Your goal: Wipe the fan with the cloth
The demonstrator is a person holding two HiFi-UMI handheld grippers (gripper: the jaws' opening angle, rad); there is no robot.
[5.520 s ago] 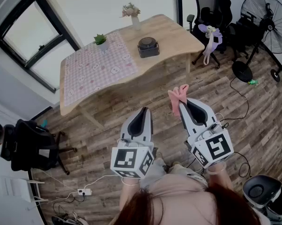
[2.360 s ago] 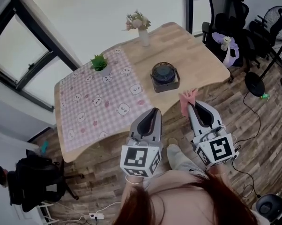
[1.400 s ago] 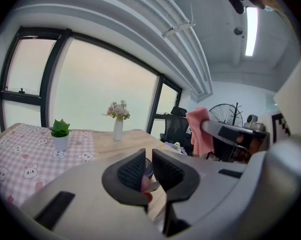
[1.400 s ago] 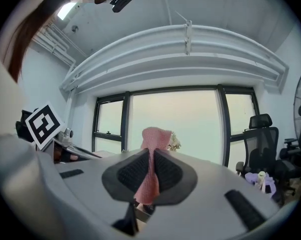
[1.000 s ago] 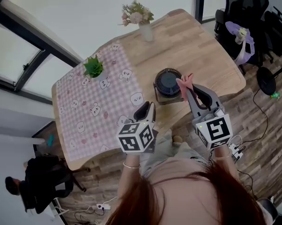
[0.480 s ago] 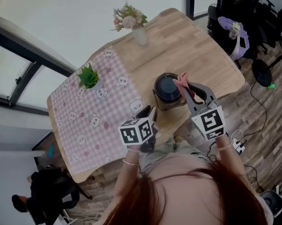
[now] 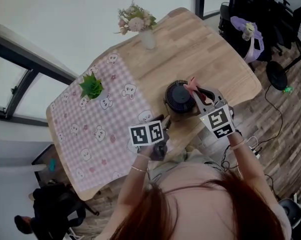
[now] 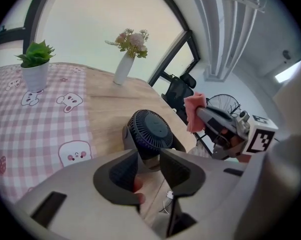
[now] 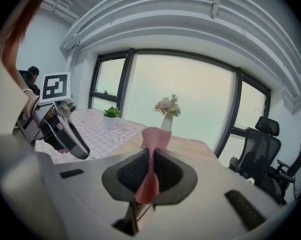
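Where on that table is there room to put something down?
Bare table between vase and fan, and at the far right corner; open tablecloth beside the plant. Crowded at the near edge: fan, left gripper, right gripper.

Soft daylight pours from the windows (image 9: 190, 99) beyond the right claw (image 9: 150, 160), blown out to white. The tabletop (image 7: 210, 49) ahead of it is evenly lit, shadows faint. Both gripper views bend and darken toward their round edges.
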